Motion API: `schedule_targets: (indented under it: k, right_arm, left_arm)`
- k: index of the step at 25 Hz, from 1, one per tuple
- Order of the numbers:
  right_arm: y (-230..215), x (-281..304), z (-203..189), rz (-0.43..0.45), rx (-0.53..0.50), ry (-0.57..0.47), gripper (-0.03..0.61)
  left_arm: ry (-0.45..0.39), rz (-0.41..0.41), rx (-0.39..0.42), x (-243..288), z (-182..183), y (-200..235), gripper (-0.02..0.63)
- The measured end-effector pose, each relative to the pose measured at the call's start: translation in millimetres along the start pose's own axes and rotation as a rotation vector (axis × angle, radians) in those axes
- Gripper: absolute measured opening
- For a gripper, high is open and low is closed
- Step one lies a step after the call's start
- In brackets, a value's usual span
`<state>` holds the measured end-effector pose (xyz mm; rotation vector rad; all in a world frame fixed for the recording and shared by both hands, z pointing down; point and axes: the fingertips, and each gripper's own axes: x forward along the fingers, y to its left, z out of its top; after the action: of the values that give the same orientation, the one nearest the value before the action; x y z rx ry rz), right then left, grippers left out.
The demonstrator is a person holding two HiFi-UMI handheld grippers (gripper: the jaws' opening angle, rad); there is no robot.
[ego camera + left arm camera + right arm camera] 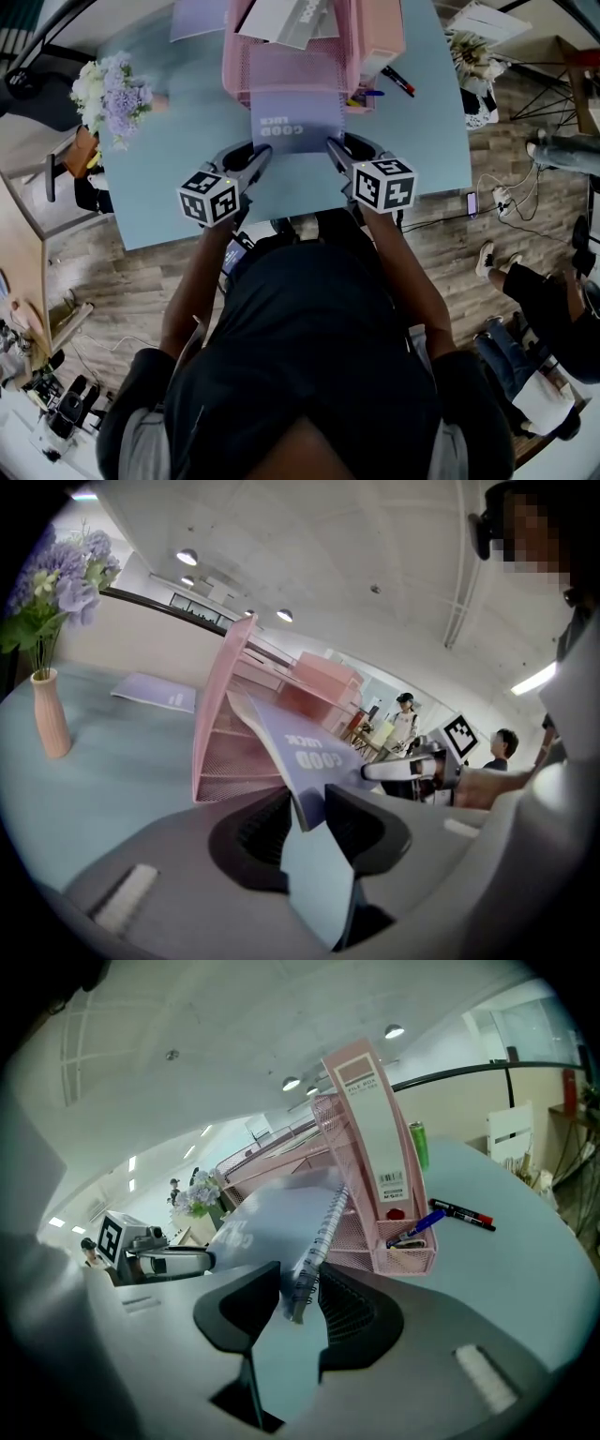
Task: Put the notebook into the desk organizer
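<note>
Now left claw (pixel 305 810) clamps the notebook (pixel 298 127) at its plain edge, right claw (pixel 298 1286) at the spiral. Far edge meets the desk organizer (pixel 236 58) mouth; bare bench (pixel 173 192) leftward.

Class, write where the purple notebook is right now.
In the head view the notebook sits centre, held between the left tool and right tool, its far edge at the pink organizer.

The left gripper (pixel 261 155) and right gripper (pixel 334 148) held the lavender notebook (pixel 298 120) by its near corners above the blue tabletop (pixel 169 192); its far edge met the pink desk organizer (pixel 236 66); flowers (pixel 112 94) stood well left.
</note>
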<state>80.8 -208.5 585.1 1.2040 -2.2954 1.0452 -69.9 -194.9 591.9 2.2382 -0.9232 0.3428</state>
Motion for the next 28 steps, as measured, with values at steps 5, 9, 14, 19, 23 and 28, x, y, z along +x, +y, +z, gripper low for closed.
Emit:
schedule_targets:
  k: [5,9,14,19,23,28]
  right_arm:
    - [-6.8,9.0,0.1,0.001,0.024,0.011,0.127]
    - [-11.2,16.3,3.1,0.002,0.035,0.015,0.124]
    - [-15.8,23.4,6.8,0.005,0.044,0.02,0.121]
    - [-19.8,31.1,11.1,0.032,0.122,0.012,0.11]
    - [-22.6,35.7,17.3,0.065,0.212,-0.009,0.097]
    - [-23.1,43.7,26.6,0.117,0.345,-0.029,0.083]
  left_arm:
    - [0.007,0.014,-0.007,6.7,0.0,7.2,0.172]
    - [0.009,0.024,-0.013,12.1,1.9,13.9,0.172]
    - [0.011,0.038,-0.021,17.6,4.0,21.0,0.172]
    - [0.006,0.056,-0.026,21.2,7.8,28.9,0.172]
    - [-0.013,0.071,-0.031,24.5,15.9,36.5,0.172]
    - [-0.037,0.08,-0.049,27.6,26.5,46.3,0.173]
